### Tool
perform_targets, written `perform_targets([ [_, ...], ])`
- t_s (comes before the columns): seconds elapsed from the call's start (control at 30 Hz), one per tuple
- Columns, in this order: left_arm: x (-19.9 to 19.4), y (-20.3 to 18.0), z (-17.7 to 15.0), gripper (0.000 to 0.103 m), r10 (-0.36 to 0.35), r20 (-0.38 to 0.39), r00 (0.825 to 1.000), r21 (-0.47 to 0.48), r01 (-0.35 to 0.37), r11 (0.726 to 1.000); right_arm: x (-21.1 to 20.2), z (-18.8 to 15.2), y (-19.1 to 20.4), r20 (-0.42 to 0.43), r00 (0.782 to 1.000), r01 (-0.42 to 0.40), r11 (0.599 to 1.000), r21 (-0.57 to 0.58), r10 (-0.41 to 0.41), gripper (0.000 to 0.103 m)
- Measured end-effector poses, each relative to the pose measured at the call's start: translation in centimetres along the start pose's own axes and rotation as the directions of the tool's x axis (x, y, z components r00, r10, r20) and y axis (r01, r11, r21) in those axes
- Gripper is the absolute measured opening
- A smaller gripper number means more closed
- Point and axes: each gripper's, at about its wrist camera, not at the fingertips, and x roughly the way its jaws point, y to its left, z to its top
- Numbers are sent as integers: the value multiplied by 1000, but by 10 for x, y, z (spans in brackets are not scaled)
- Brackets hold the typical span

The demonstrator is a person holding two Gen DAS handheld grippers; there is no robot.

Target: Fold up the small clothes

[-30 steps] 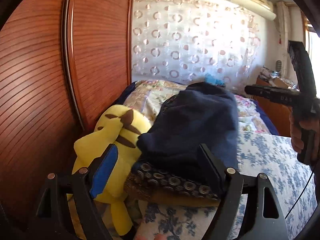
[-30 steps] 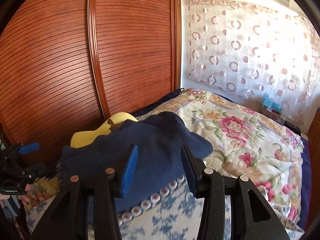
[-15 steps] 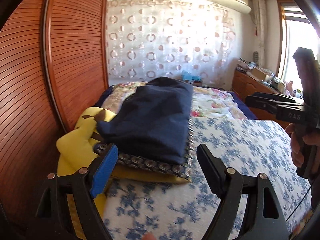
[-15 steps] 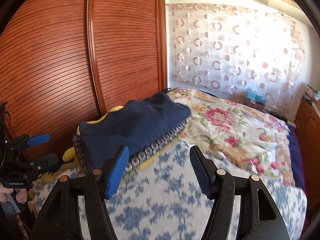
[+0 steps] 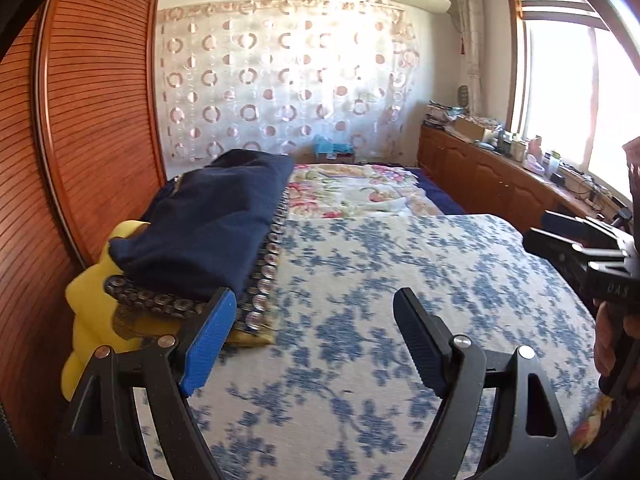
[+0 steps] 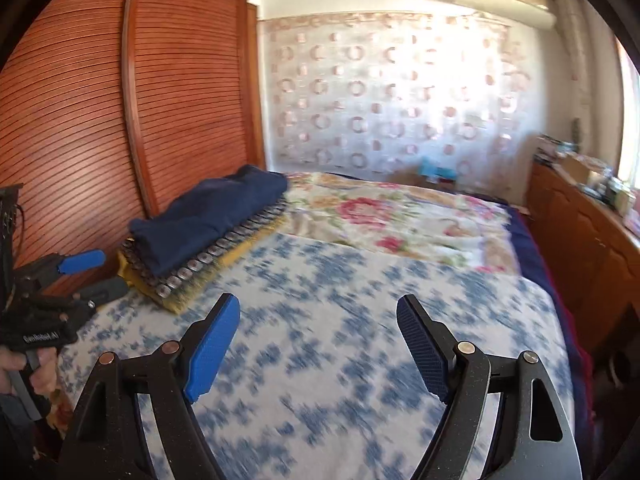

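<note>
Both claws empty above the bed — folded clothes stacked at its left edge.

The left claw (image 5: 312,340) is spread wide with nothing between its jaws; the right claw (image 6: 316,344) is opening, also empty. The folded navy garment (image 6: 212,212) lies atop a patterned folded piece (image 6: 208,256) on the blue-flowered bedspread (image 6: 360,320), beside the wooden wardrobe (image 6: 80,120) — well apart from both claws.

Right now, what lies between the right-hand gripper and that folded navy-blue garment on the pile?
Only bare blue-and-white floral bedspread, shown in the right wrist view, separates the right gripper, jaws opening and empty, from the folded navy-blue garment.
</note>
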Motion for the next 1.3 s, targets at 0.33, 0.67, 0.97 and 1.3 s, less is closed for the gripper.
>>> perform_targets([
  [0.33, -19, -37, 21, 82, -33, 43, 999, 23, 32, 999, -78, -12, -24, 38, 995, 87, 992, 88, -91, 82],
  [0.67, -65, -61, 55, 82, -48, 155, 987, 67, 39, 997, -139, 3, -27, 142, 979, 126, 984, 126, -144, 89],
  [0.97, -83, -62, 60, 82, -52, 186, 981, 63, 41, 997, -156, 1, -24, 178, 964, 174, 976, 130, -195, 90],
  [1.3, -82, -61, 57, 82, -44, 173, 984, 50, 36, 998, -134, 0, -27, 179, 965, 172, 978, 116, -191, 90],
])
